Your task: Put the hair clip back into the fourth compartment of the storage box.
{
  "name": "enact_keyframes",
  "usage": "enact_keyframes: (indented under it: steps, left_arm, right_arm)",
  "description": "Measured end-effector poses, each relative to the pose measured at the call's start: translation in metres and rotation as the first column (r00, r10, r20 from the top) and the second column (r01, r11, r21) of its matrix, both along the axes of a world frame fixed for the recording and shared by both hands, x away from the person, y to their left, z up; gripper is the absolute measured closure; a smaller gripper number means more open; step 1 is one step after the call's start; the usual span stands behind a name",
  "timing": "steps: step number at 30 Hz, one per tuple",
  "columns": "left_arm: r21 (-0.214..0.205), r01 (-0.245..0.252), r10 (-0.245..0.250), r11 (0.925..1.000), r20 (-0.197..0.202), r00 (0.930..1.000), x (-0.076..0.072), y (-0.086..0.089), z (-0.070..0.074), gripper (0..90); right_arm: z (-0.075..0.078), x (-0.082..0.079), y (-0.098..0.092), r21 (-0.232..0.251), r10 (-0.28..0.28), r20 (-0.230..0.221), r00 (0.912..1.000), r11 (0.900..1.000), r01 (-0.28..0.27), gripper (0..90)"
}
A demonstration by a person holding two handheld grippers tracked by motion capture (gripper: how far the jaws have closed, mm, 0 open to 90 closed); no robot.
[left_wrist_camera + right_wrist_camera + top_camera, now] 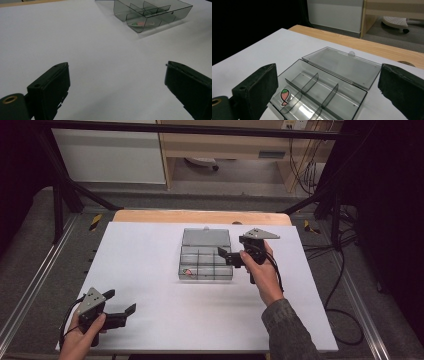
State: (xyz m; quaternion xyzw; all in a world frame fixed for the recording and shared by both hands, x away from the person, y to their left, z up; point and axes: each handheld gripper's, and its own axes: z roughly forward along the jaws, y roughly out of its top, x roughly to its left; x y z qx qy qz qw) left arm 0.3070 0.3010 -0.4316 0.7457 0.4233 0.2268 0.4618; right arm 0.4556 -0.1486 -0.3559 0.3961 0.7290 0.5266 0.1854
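Right gripper [226, 256]: jaws spread wide, nothing between them, held just at the right side of the box [206, 262], pointing left over it. Left gripper [120, 305]: jaws likewise apart and empty, low at the near left corner of the table [150, 270], well apart from the box. Box: clear grey plastic, divided into compartments, lid [342, 65] folded open flat behind it, mid-table. Fish sticker [284, 96]: pink and green, in the box's near-left compartment.
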Motion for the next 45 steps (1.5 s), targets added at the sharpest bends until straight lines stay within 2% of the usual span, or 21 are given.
enact_keyframes:
  steps: [12,27,35,45]
  left_arm:
    - [-0.001,-0.008,0.008,1.0000,0.004,1.0000,-0.001,0.001,0.001,6.0]
    - [-0.001,-0.018,0.018,0.9998,0.003,0.9998,-0.001,0.002,0.001,6.1]
    - [-0.001,-0.022,0.022,0.9998,0.000,0.9998,-0.002,0.002,0.000,6.1]
    - [-0.002,-0.021,0.021,0.9998,-0.003,0.9998,-0.001,0.001,0.000,6.1]
  right_arm:
    - [-0.002,-0.021,-0.048,0.008,-0.063,0.014,0.9979,0.9980,0.063,3.4]
    - [-0.016,-0.053,-0.096,0.028,-0.130,0.002,0.9915,0.9911,0.130,2.7]
    - [-0.027,-0.067,-0.113,0.053,-0.163,-0.005,0.9865,0.9851,0.163,2.7]
    - [-0.042,-0.081,-0.126,0.033,-0.185,-0.007,0.9827,0.9822,0.185,2.7]
